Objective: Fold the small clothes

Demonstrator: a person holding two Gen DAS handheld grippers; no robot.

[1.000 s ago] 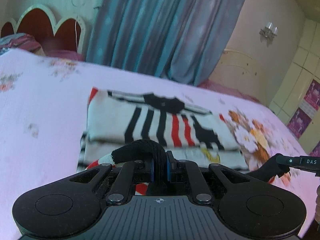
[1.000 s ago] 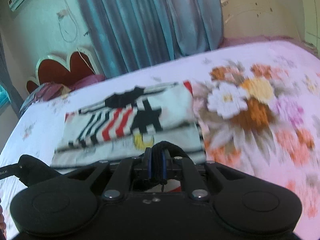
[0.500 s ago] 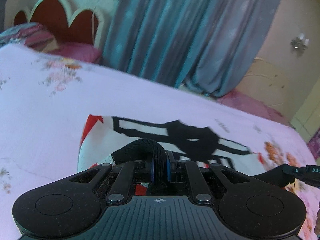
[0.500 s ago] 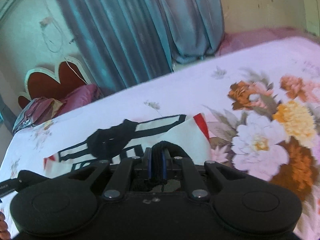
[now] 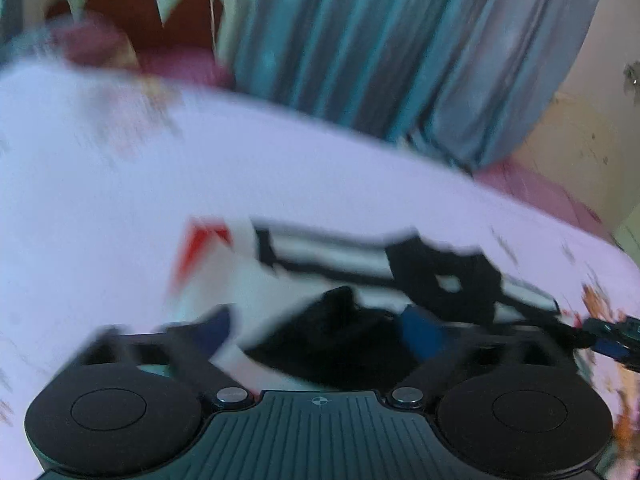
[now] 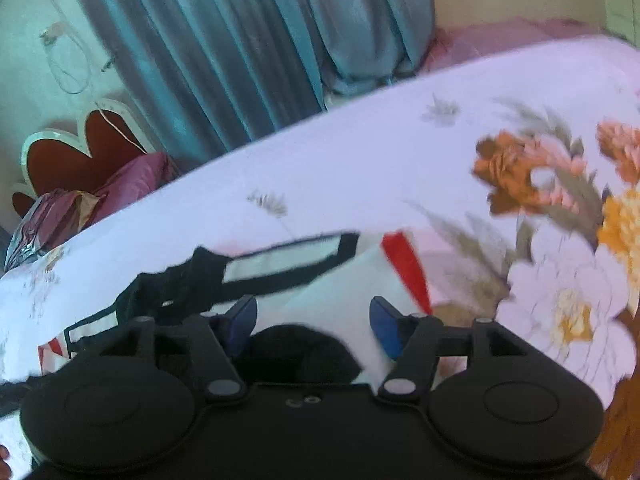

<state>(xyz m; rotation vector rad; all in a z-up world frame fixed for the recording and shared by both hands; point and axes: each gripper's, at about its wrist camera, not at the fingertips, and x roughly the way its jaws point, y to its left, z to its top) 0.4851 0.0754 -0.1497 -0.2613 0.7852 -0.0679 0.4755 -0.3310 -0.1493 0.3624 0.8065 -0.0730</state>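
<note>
Soft, light striped shirt (image 6: 320,276) lies folded on floral bedsheet (image 6: 360,168); both grippers, left (image 5: 320,330) and right (image 6: 313,322), spread open over its black hem, likely the best place to pinch.

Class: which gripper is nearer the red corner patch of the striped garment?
Right. The right gripper sits just beside the red corner patch; the left gripper is farther along the garment.
</note>
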